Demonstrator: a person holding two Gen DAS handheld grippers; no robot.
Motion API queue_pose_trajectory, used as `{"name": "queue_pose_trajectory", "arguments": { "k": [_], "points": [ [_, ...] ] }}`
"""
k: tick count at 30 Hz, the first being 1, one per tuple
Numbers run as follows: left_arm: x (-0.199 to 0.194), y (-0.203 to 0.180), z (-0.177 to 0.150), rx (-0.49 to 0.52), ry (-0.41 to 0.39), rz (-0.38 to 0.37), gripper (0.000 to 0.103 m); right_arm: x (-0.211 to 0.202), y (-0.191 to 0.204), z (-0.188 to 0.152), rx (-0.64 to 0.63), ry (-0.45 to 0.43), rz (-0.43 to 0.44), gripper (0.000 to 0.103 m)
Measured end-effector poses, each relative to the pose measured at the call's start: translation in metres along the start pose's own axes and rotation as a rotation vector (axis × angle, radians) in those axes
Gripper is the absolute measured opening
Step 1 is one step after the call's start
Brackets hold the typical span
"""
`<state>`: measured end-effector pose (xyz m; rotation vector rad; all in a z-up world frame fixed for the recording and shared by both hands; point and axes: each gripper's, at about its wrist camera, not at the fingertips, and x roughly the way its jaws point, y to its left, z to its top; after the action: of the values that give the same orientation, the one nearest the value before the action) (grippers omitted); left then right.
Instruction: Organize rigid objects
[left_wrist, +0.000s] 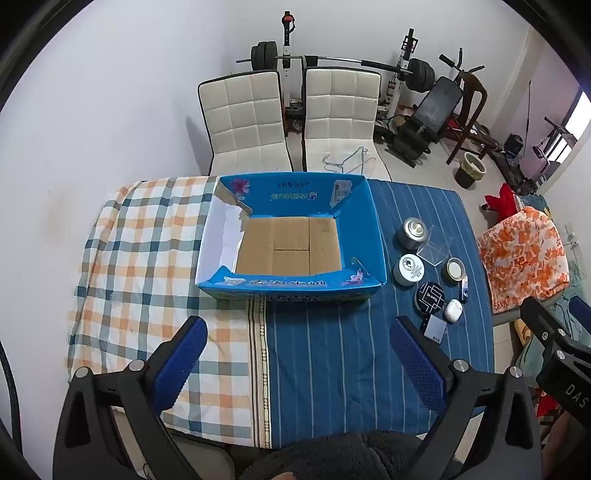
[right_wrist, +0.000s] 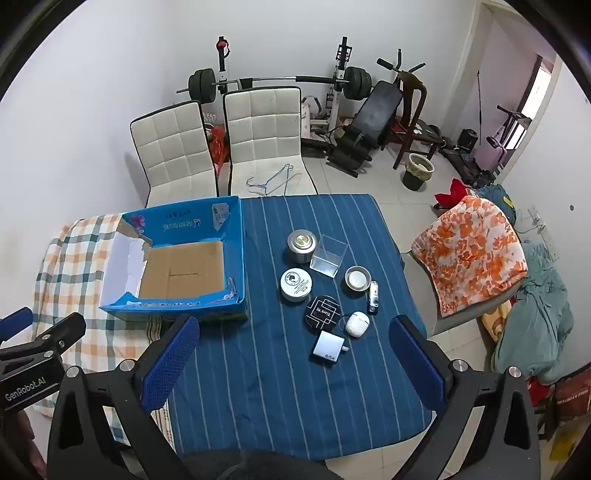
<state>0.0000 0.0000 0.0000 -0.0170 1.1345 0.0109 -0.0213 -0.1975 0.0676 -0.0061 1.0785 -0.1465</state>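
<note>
A blue cardboard box (left_wrist: 291, 236) sits open on the table, straddling the seam between a checked cloth (left_wrist: 147, 258) and a blue striped cloth (right_wrist: 288, 369). Its brown floor is bare. One torn white flap (left_wrist: 229, 221) on its left wall leans inward.

To the right of the box, on the striped cloth, eight small items lie in a loose cluster: one silver tin (right_wrist: 302, 242), one clear plastic cube (right_wrist: 328, 255), one white round tin (right_wrist: 295, 284), one small metal dish (right_wrist: 357, 277), one black round case (right_wrist: 323, 312), one white earbud case (right_wrist: 357, 324), one grey charger (right_wrist: 327, 346) and one small dark stick-shaped gadget (right_wrist: 373, 297). The cube is touching or just beside the silver tin; the charger lies nearest the person.

The left gripper (left_wrist: 295, 354) hovers above the near edge of the table in front of the box, jaws spread wide and holding nothing. The right gripper (right_wrist: 291, 354) hangs over the striped cloth just short of the charger, jaws likewise spread and holding nothing. Nothing lies between either gripper and the items.

Beyond the table stand two white padded chairs (left_wrist: 243, 122), a wire hanger (right_wrist: 269, 181) on one seat, a barbell rack (right_wrist: 280, 79), a weight bench (right_wrist: 369, 122) and a bin (right_wrist: 417, 171). At the right, a chair wears an orange flowered cover (right_wrist: 469, 251).
</note>
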Motion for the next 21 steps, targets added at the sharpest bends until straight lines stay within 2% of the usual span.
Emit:
{"name": "queue_pose_trajectory", "arguments": {
  "k": [21],
  "points": [
    [0.0004, -0.0001, 0.0001, -0.002, 0.013, -0.003, 0.102, 0.0045, -0.0004, -0.0038, -0.006, 0.022, -0.02, 0.103]
  ]
}}
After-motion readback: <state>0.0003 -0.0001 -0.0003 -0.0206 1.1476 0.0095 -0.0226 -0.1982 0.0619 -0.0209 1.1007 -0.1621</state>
